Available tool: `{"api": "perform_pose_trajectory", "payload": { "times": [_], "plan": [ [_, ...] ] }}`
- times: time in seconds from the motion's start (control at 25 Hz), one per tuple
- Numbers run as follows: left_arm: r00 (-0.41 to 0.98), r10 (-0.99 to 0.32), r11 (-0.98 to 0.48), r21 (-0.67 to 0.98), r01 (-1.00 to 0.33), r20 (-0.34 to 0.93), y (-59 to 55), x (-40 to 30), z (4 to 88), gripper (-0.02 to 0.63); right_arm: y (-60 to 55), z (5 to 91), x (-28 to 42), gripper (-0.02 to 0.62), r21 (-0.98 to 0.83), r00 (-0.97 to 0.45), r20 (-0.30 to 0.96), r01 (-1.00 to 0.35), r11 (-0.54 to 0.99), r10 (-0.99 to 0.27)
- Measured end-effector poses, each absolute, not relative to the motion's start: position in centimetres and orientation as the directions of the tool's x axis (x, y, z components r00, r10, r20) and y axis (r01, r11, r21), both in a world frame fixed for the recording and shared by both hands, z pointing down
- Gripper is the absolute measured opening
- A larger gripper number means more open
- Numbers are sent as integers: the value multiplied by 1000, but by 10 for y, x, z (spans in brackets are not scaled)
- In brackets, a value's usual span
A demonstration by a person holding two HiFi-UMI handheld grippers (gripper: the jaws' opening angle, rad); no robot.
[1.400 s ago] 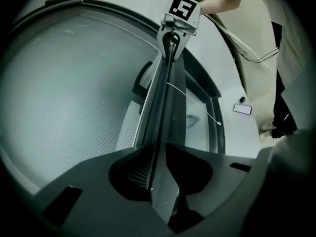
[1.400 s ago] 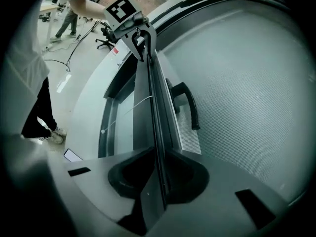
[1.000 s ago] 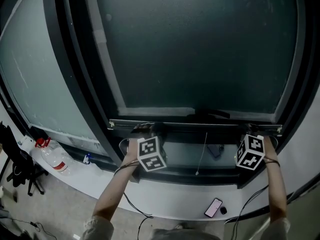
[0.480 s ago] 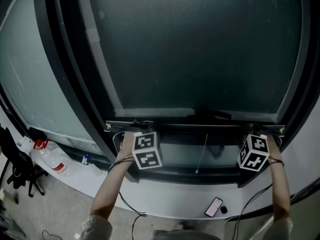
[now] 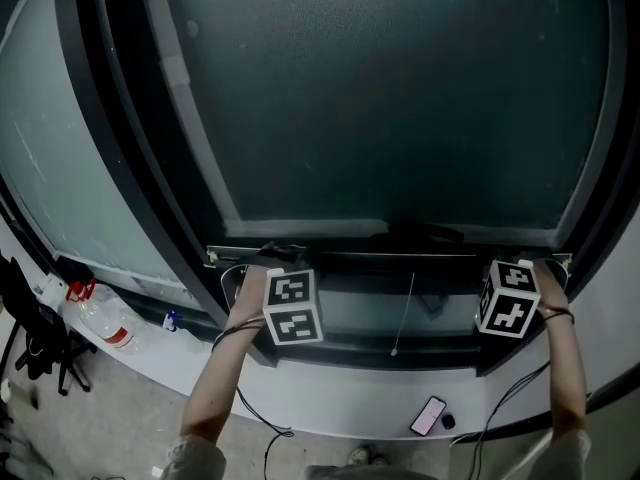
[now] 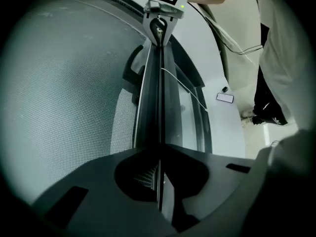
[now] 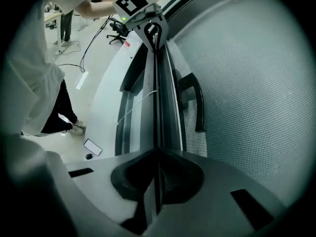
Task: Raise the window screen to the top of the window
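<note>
A clear plastic bottle (image 5: pixel 103 318) with a red cap sits low at your left; what it holds cannot be told. Your left gripper (image 6: pixel 159 184) has its jaws pinched tight on the slim, straight bottom bar (image 5: pixel 390 256) of the window screen (image 5: pixel 400 98), near the bar's left end. Your right gripper (image 7: pixel 157 184) clamps the same bar near its right end. The bar lies low in the dark frame, with fine grey mesh spread above it. A curved black handle (image 7: pixel 195 102) sits mid-bar, and a thin white cord (image 5: pixel 405 308) hangs below.
</note>
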State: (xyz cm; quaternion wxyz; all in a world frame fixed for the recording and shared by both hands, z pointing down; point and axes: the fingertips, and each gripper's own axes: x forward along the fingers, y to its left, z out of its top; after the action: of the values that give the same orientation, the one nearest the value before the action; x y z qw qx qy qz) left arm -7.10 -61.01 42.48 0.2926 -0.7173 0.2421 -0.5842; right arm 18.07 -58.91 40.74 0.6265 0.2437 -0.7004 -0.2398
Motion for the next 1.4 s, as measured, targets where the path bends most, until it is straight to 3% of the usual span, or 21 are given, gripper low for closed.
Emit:
{"api": "perform_pose_trajectory", "payload": {
  "times": [0.28, 0.68, 1.4],
  "plan": [
    [176, -600, -796, -605, -29, 781, -609, -71, 427, 21, -588, 407, 179, 16, 539, -98, 837, -27, 842, -539],
    [211, -491, -870, -488, -70, 846, -605, -72, 429, 18, -585, 408, 181, 3, 410, -234, 873, -127, 903, -429],
    [242, -684, -725, -678, -118, 689, -614, -73, 355, 18, -592, 336, 178, 6, 654, -147, 739, -78, 753, -657]
  ]
}}
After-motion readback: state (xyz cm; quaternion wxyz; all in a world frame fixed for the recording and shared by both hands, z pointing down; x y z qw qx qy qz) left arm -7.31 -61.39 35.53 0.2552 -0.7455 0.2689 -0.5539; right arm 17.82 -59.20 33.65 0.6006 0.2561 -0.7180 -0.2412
